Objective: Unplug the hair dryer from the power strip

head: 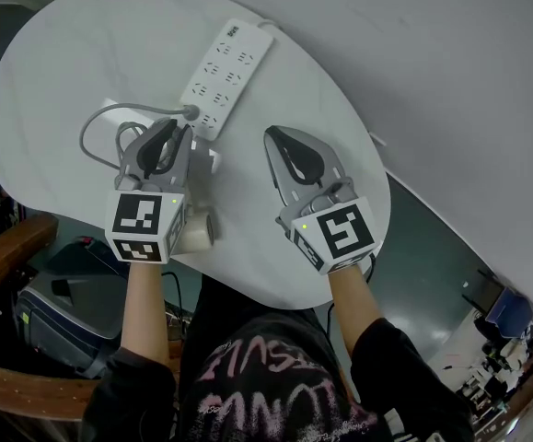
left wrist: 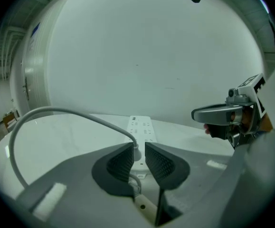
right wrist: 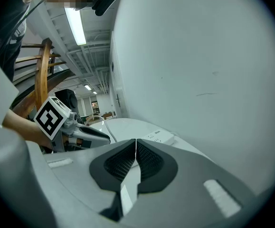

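Observation:
A white power strip lies on the round white table. A grey plug sits in its near end, and the grey cord loops off to the left. The white hair dryer lies under my left gripper near the table's front edge. My left gripper is open by a narrow gap, its tips just short of the plug. To the right of the strip's near end, my right gripper is shut on nothing.
A pale wall rises just behind the table. A wooden rail and a grey box on the floor lie to the left below the table edge. The table's right edge is close to my right gripper.

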The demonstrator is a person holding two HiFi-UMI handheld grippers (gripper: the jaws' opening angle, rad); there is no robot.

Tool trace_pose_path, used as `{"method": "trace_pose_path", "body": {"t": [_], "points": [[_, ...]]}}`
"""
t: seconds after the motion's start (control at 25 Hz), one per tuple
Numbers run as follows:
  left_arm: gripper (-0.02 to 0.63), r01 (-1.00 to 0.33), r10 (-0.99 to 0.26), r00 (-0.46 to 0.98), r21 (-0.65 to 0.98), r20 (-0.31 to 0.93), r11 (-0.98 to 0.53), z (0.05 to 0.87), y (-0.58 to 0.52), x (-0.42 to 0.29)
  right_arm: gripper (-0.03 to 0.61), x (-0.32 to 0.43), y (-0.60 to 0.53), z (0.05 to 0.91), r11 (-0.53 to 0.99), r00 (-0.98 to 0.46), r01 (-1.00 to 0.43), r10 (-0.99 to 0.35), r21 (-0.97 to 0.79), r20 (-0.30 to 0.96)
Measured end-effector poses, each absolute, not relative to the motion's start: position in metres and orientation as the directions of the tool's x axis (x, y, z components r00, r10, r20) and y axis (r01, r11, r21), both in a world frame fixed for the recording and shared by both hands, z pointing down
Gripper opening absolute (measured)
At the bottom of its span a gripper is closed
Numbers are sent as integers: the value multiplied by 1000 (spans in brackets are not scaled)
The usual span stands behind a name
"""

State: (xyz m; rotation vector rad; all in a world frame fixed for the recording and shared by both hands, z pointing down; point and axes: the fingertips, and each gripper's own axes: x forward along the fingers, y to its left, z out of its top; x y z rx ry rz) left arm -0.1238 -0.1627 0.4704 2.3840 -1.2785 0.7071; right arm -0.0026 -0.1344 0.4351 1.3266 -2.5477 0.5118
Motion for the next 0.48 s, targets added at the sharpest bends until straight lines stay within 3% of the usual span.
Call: {"method": "trace_pose_path", "body": {"t": [0.32,0.48], "points": [[144,-816,-617,472,46,630,-576,485,-175,-118,14,9,-135,439,511,-549,-835,-754,-204,361],[144,-798,-601,465,13,650,-602,487,-180,-113,14,14,-135,441,501,-541,-841,-759,-206,363]]}}
